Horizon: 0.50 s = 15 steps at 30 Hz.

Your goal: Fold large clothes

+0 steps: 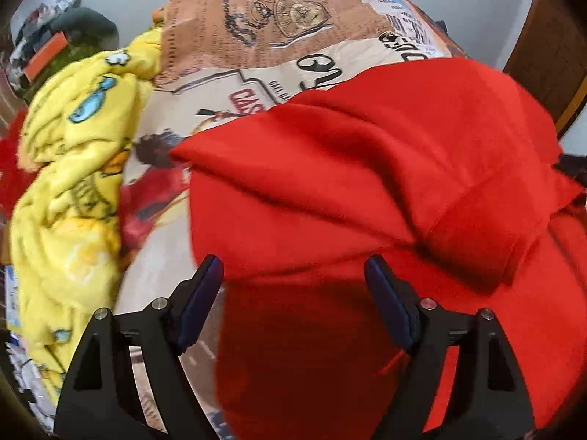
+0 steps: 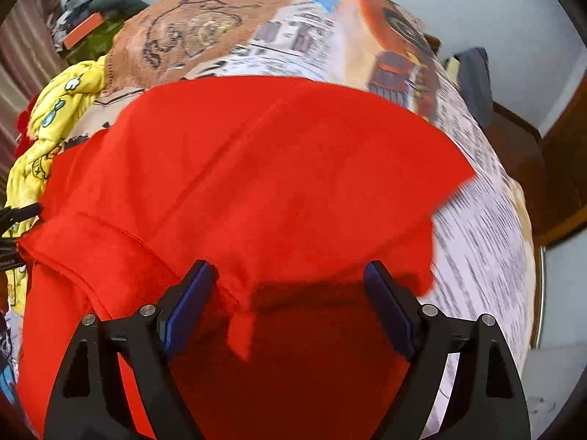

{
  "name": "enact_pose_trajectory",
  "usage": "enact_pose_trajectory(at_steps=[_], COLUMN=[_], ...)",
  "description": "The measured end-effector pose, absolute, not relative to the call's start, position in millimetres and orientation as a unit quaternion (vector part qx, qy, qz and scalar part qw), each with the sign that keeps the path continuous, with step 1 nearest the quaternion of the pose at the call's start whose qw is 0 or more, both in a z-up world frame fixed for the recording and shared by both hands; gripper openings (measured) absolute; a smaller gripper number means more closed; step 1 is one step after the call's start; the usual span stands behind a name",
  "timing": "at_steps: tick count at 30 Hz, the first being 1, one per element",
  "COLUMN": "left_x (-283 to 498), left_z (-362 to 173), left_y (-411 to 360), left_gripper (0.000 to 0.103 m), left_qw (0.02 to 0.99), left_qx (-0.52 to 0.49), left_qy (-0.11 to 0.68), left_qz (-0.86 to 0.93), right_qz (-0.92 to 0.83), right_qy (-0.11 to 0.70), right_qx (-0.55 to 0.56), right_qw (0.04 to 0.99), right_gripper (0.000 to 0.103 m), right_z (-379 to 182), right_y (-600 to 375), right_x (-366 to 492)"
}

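Note:
A large red fleece garment (image 1: pixel 367 168) lies on a bed with a printed sheet (image 1: pixel 256 36). Its upper part is folded over the lower part, with a seamed band (image 1: pixel 477 227) at the right. My left gripper (image 1: pixel 293 271) is open just above the red cloth near its left edge, holding nothing. In the right wrist view the same garment (image 2: pixel 256 168) spreads across the bed, with a small flap (image 2: pixel 240 330) hanging between the fingers. My right gripper (image 2: pixel 290 275) is open over the garment's near edge, empty.
A crumpled yellow cartoon blanket (image 1: pixel 73 183) lies along the left side of the bed, also in the right wrist view (image 2: pixel 55 121). Clutter with an orange box (image 1: pixel 44 55) sits far left. A dark wooden headboard (image 2: pixel 521 168) stands at the right.

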<state>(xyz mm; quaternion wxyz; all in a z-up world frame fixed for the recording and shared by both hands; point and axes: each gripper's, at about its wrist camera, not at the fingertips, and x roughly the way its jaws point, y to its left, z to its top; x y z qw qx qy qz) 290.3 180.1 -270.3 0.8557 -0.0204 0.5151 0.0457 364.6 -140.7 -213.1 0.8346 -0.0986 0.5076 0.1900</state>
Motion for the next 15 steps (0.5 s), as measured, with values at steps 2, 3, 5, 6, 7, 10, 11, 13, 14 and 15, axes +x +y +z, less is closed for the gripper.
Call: enact_pose_trajectory(at_steps=[2,3,5,6,7,10,11,13,14,15], left_x=[282.5,280.0,269.5,263.2,259.3,243.2,238.5,228.5,223.5,217.5], left_z=[-268.1,-266.7,-262.0,-258.6,-256.4,-242.6,-237.2,-223.7,-217.1,-209.6], left_y=[185.8,188.7,195.3,198.7,200.6,209.4,212.0,217.5,219.9,222.6], left_gripper=[0.080,0.080,0.080,0.080,0.080,0.080,0.080,0.080,0.080,0.080], left_qw=[0.855,0.854,0.853,0.855,0.855,0.860,0.862,0.869,0.872,0.876], left_qx=[-0.029,-0.033,-0.038,-0.041,-0.042,-0.046,-0.047,-0.050,-0.053,-0.057], left_qy=[0.516,0.516,0.516,0.512,0.510,0.500,0.495,0.482,0.475,0.468], left_qz=[0.053,0.058,0.072,0.076,0.080,0.093,0.096,0.101,0.102,0.103], right_qz=[0.172,0.171,0.159,0.156,0.155,0.153,0.153,0.152,0.152,0.152], right_qy=[0.517,0.521,0.524,0.523,0.518,0.499,0.492,0.476,0.467,0.458], right_qx=[-0.108,-0.107,-0.107,-0.108,-0.109,-0.113,-0.114,-0.115,-0.115,-0.114], right_qw=[0.831,0.830,0.830,0.831,0.834,0.846,0.850,0.859,0.864,0.868], right_gripper=[0.083,0.082,0.082,0.082,0.082,0.082,0.082,0.082,0.082,0.082], right_z=[-214.1,-214.1,-211.1,-209.5,-204.2,-187.0,-180.0,-166.6,-160.2,-153.7], right_y=[-146.3,-149.0,-155.1,-156.8,-159.7,-164.3,-166.9,-170.9,-172.5,-174.3], right_x=[363.9,361.4,354.9,352.3,345.6,329.1,324.0,313.8,307.6,303.2])
